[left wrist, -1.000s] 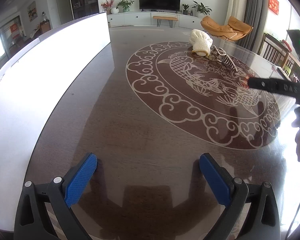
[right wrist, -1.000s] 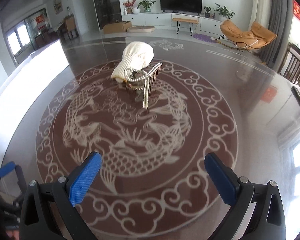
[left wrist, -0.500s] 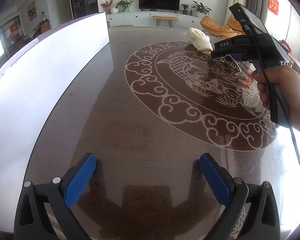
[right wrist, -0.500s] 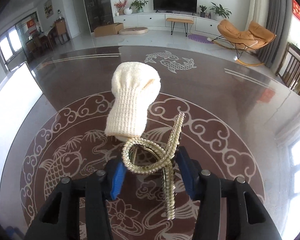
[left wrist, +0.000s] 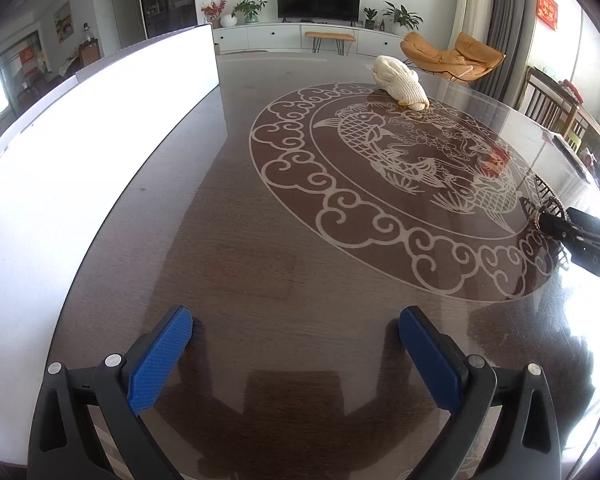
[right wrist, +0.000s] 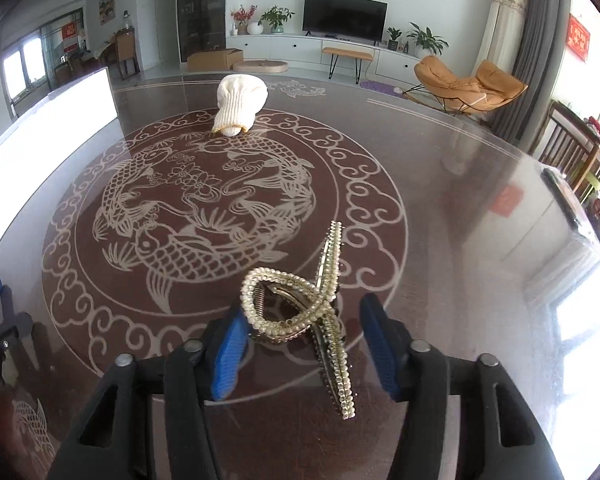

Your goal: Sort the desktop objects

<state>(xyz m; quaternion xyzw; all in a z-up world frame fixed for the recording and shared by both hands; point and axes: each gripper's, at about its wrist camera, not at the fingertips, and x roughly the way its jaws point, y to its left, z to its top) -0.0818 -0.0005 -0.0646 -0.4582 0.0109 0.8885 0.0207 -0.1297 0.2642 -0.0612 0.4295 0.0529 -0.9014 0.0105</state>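
Hair clip (right wrist: 300, 312) (pearl-beaded) sits between right gripper (right wrist: 304, 340) pads: left pad touches it, right pad shows a gap, so grip unclear. Left gripper (left wrist: 296, 344) spread wide, holding nothing, over table (left wrist: 260, 240). Knit glove (right wrist: 240, 104) lies at far edge of the fish pattern.

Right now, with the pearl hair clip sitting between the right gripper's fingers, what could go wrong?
1. The right gripper looks part open, only its left pad near the hair clip, so the clip may slip or twist out.
2. The clip's long toothed arm sticks out sideways and could catch on the glossy table.
3. The knit glove lies far off, needing a separate reach.
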